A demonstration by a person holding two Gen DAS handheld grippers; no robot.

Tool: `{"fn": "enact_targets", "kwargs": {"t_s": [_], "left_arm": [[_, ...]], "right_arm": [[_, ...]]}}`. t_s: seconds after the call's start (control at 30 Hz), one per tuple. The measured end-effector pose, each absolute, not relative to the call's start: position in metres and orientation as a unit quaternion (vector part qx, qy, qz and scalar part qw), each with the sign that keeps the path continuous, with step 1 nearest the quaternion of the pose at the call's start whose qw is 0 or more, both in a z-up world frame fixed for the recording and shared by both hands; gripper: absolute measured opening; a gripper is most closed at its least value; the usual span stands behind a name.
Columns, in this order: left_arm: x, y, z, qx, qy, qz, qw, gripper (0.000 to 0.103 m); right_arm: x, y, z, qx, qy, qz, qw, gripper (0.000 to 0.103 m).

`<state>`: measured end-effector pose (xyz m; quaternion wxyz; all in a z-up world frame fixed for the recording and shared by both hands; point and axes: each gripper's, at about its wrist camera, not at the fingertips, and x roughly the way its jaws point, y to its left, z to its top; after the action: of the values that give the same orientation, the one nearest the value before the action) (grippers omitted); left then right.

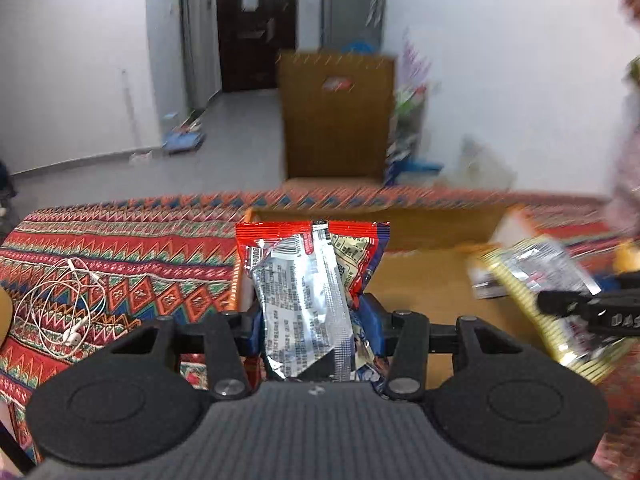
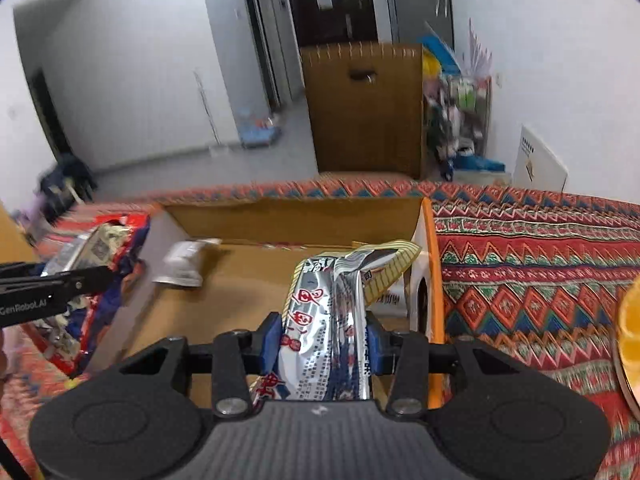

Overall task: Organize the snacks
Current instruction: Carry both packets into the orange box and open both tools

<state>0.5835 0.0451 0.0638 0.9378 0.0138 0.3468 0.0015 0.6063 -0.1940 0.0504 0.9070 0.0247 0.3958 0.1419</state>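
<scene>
In the left wrist view my left gripper (image 1: 314, 328) is shut on a red, silver and blue snack packet (image 1: 300, 276), which stands up between the blue pads. It hangs at the left rim of an open cardboard box (image 1: 420, 280) on the patterned cloth. In the right wrist view my right gripper (image 2: 324, 340) is shut on a silver and gold snack packet (image 2: 332, 296), held over the right side of the same box (image 2: 296, 220). A small silver packet (image 2: 182, 264) lies on the box floor. Each gripper appears blurred in the other's view, at the side edge.
White earphones (image 1: 68, 304) lie on the red patterned cloth (image 1: 132, 248) left of the box. An orange round object (image 2: 630, 328) sits at the right edge. Beyond the cloth stands a tall cardboard box (image 1: 336, 120) on the floor, with clutter beside it.
</scene>
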Motion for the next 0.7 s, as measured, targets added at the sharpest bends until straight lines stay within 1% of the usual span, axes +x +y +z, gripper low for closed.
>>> {"fn": "enact_targets", "kwargs": {"t_s": [0.1, 0.17, 0.23, 0.27, 0.3, 0.37, 0.43, 0.57, 0.67, 0.7], "left_arm": [[0.607, 0.044, 0.042, 0.033, 0.372, 0.016, 0.928, 0.048], [0.611, 0.042, 0.03, 0.041, 0.389, 0.005, 0.921, 0.048], [0.607, 0.042, 0.022, 0.044, 0.398, -0.01, 0.916, 0.049], [0.603, 0.041, 0.02, 0.048, 0.396, -0.013, 0.917, 0.05], [0.599, 0.04, 0.02, 0.053, 0.396, -0.013, 0.917, 0.052], [0.592, 0.042, 0.027, 0.052, 0.388, -0.015, 0.92, 0.055], [0.582, 0.048, 0.041, 0.041, 0.382, -0.021, 0.923, 0.062], [0.553, 0.056, 0.082, 0.044, 0.344, -0.008, 0.938, 0.069], [0.521, 0.064, 0.117, 0.032, 0.32, -0.005, 0.947, 0.074], [0.511, 0.067, 0.126, 0.028, 0.314, -0.006, 0.949, 0.078]], "right_arm": [[0.631, -0.174, 0.031, -0.025, 0.423, 0.114, 0.899, 0.041], [0.638, -0.159, 0.017, -0.082, 0.433, 0.094, 0.892, 0.042], [0.64, -0.151, 0.007, -0.114, 0.43, 0.082, 0.892, 0.048], [0.637, -0.148, 0.005, -0.126, 0.424, 0.081, 0.893, 0.052], [0.634, -0.146, 0.006, -0.127, 0.423, 0.08, 0.894, 0.059], [0.628, -0.15, 0.016, -0.105, 0.419, 0.088, 0.898, 0.06], [0.621, -0.157, 0.031, -0.092, 0.409, 0.089, 0.904, 0.063], [0.595, -0.175, 0.078, -0.093, 0.368, 0.085, 0.921, 0.068], [0.567, -0.187, 0.111, -0.089, 0.337, 0.093, 0.933, 0.075], [0.555, -0.19, 0.121, -0.091, 0.328, 0.094, 0.935, 0.078]]}}
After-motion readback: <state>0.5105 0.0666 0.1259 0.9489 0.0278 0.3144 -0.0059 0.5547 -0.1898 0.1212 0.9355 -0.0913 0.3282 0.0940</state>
